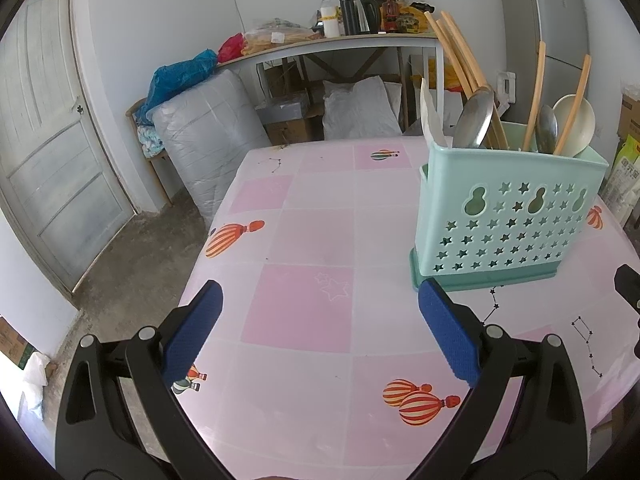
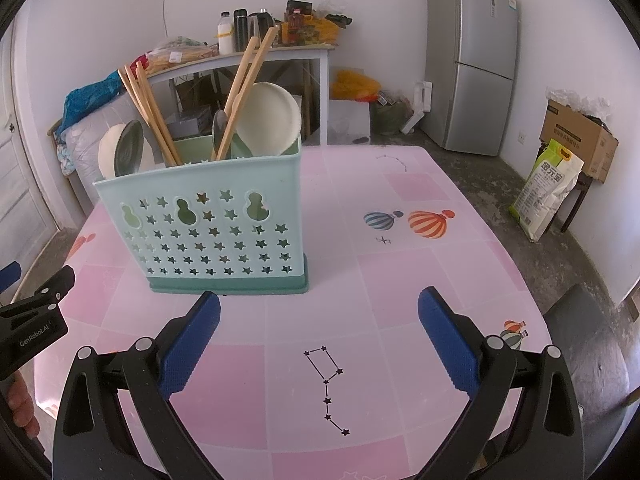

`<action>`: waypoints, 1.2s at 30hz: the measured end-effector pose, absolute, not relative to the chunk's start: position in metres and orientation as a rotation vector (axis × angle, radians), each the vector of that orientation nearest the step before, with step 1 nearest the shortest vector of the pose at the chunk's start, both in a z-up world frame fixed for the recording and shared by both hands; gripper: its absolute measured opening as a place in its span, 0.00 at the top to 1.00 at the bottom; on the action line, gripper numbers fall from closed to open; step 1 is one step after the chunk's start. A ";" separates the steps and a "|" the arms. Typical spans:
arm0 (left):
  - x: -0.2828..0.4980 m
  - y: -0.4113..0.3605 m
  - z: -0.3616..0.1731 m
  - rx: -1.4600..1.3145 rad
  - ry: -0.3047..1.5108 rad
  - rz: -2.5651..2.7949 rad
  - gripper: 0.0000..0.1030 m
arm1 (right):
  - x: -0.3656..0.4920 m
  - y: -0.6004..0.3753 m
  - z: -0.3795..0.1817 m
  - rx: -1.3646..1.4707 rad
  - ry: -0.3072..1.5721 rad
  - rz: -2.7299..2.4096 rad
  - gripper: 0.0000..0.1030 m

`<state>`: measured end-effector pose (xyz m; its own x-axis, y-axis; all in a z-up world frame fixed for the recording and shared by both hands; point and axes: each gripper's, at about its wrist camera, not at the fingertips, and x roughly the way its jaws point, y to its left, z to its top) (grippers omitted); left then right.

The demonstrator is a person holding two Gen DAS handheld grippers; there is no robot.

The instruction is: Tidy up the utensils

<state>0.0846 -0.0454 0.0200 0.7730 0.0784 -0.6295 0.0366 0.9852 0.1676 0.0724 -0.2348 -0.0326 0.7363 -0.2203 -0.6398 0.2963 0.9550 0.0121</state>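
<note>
A mint-green utensil holder point(image 1: 508, 216) point(image 2: 216, 224) with star cut-outs stands upright on the pink table point(image 1: 312, 240) point(image 2: 420, 264). Wooden chopsticks point(image 1: 456, 56) point(image 2: 150, 112), wooden-handled metal spoons point(image 1: 474, 118) point(image 2: 219, 128) and cream ladles point(image 1: 574, 118) point(image 2: 268, 120) stick up out of it. My left gripper point(image 1: 320, 300) hangs open over the table, to the left of the holder and nearer than it, with nothing between its blue pads. My right gripper point(image 2: 319, 308) is open too, just in front of the holder's right end, empty. The left gripper's black body point(image 2: 32, 320) shows at the right wrist view's left edge.
The table's edges fall away to a concrete floor point(image 1: 132, 248). Beyond stand a cluttered side table point(image 1: 340, 36), wrapped bundles point(image 1: 208, 140), a door point(image 1: 48, 152), a grey fridge point(image 2: 472, 60), a cardboard box point(image 2: 576, 136) and a rice bag point(image 2: 546, 188). A dark chair point(image 2: 588, 320) sits at the right.
</note>
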 end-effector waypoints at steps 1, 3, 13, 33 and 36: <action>0.085 -0.045 0.020 0.174 0.688 0.022 0.08 | 0.073 -0.234 -0.032 0.116 0.686 -0.283 0.06; 0.085 -0.045 0.020 0.173 0.687 0.023 0.08 | 0.073 -0.235 -0.032 0.116 0.686 -0.285 0.06; 0.085 -0.045 0.020 0.174 0.689 0.024 0.08 | 0.073 -0.235 -0.032 0.118 0.684 -0.285 0.06; 0.087 -0.046 0.017 0.173 0.693 0.026 0.08 | 0.070 -0.239 -0.027 0.126 0.673 -0.299 0.06; 0.088 -0.045 0.015 0.173 0.694 0.028 0.08 | 0.071 -0.239 -0.027 0.126 0.675 -0.298 0.06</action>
<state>0.0881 -0.0449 0.0148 0.7688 0.0835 -0.6340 0.0318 0.9852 0.1683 0.0705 -0.2387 -0.0267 0.7405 -0.2307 -0.6312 0.3115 0.9501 0.0182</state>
